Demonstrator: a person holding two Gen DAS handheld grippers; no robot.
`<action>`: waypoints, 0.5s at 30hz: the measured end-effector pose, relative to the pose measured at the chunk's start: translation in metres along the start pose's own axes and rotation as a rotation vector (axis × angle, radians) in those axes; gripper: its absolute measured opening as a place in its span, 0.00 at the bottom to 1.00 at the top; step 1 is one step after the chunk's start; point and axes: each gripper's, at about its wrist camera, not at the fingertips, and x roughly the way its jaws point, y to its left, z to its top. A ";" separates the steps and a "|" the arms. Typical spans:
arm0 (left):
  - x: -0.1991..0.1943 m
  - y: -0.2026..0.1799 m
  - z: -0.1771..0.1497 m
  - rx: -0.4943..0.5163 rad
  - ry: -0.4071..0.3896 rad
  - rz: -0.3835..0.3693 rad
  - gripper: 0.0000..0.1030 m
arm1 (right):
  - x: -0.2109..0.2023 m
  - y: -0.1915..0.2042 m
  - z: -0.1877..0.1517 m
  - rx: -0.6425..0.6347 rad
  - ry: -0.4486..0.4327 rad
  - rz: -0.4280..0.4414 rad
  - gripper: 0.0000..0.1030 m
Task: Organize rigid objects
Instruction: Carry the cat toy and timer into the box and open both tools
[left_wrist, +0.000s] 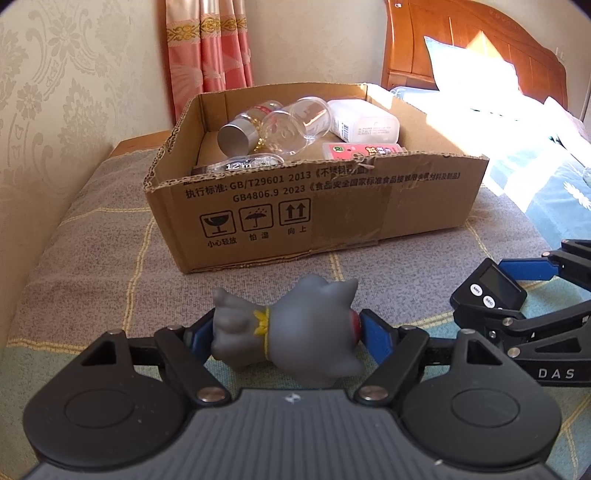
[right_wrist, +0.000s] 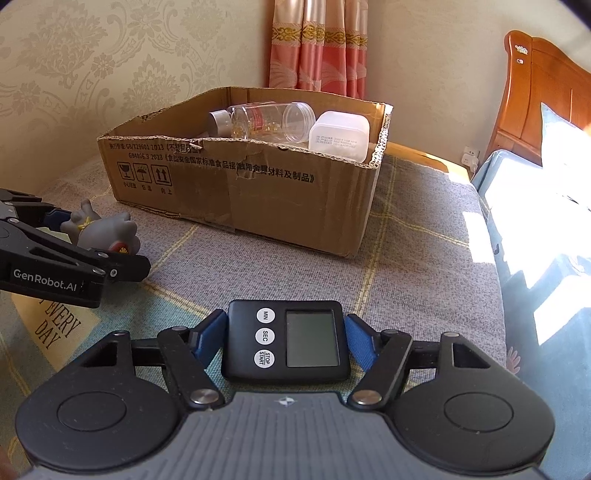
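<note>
The left gripper (left_wrist: 285, 334) grips a light, squashy grey rubber ghost figurine (left_wrist: 286, 330) across its middle. The right gripper (right_wrist: 286, 338) clamps a stiff, smooth black digital timer (right_wrist: 288, 339) by its side edges; both sit near the open cardboard box (left_wrist: 332, 218).

Cardboard box (left_wrist: 295, 206) on blanket (left_wrist: 92, 258); inside: jar (left_wrist: 295, 123), bottle (left_wrist: 240, 134), case (left_wrist: 364, 123) at right. Before it: toy (left_wrist: 291, 328) between left gripper (left_wrist: 288, 334) fingers; timer (right_wrist: 288, 339) to its right, between right gripper (right_wrist: 286, 341) fingers.

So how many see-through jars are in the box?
2. One jar lies on its side near the box's back wall, beside the white container. One bottle with a silver cap lies just left. More may be hidden.
</note>
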 end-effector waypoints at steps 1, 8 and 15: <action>0.000 0.001 0.000 -0.001 0.000 0.004 0.75 | 0.000 0.000 0.000 -0.003 0.000 -0.003 0.72; -0.002 0.001 0.001 0.006 0.010 0.000 0.70 | -0.005 0.004 0.000 -0.043 0.007 -0.025 0.72; -0.014 0.001 0.007 0.049 0.015 -0.022 0.70 | -0.018 0.003 0.005 -0.080 0.002 -0.017 0.72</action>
